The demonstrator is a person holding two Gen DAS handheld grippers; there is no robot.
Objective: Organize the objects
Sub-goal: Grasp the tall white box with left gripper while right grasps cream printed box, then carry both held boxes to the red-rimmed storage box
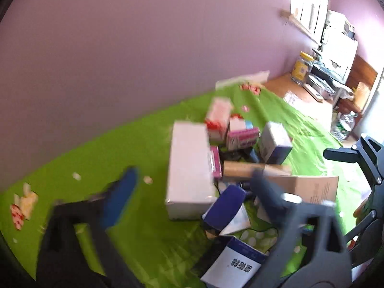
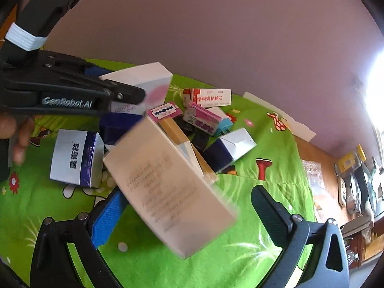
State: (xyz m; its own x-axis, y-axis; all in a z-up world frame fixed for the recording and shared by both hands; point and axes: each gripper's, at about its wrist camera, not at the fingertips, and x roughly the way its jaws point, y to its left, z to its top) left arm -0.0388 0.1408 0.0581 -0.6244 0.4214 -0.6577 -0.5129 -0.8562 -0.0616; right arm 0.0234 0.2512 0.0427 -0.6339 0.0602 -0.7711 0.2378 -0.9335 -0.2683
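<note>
1. Green patterned cloth covers the table, and a heap of small boxes lies on it. The left gripper stands spread wide, with its blue pad on one side and its dark finger on the other.
2. A white box stands upright on the cloth between these fingers, with a clear gap at either side. Neither pad presses on it.
3. The right gripper is also spread wide. A pale box lies tilted between its pads. The box's edge is at or just beside the blue pad, while the black pad stands clear of it, so nothing is clamped. Whether this box rests on the cloth I cannot tell.
4. The pale box is long and flat, with faint lines of print on its broad face, and it is blurred. The white box is plain and tall, with a pink patch on one side.
5. Only the right wrist view shows the print sharply: a blue-and-white box with dark characters, a pink razor-blade packet and a red-and-white carton. It also shows a person's fingers at the left edge.
6. Only the left wrist view shows a yellow-lidded jar on the bare wood beyond the cloth.
</note>
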